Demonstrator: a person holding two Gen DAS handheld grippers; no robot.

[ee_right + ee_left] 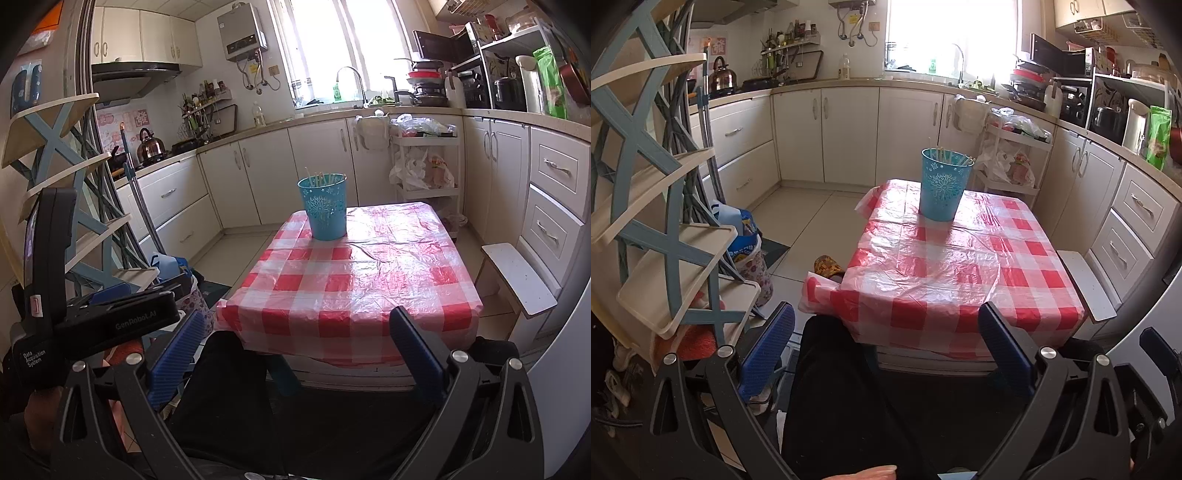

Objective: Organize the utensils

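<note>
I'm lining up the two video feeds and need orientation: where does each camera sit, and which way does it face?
Left wrist: sits on the left gripper, facing across the checked table toward the blue cup; blue fingers open, dark-clad leg below.
Right wrist: sits on the right gripper, facing likewise; open, left gripper's body at left.
Shared: table, cup holding utensils, white cabinets, window.

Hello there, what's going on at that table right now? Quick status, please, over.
Left tongs open, empty. Right tongs open, empty, both short of the table. Chopsticks standing in blue cup on checked tablecloth. Nothing in the way.
</note>
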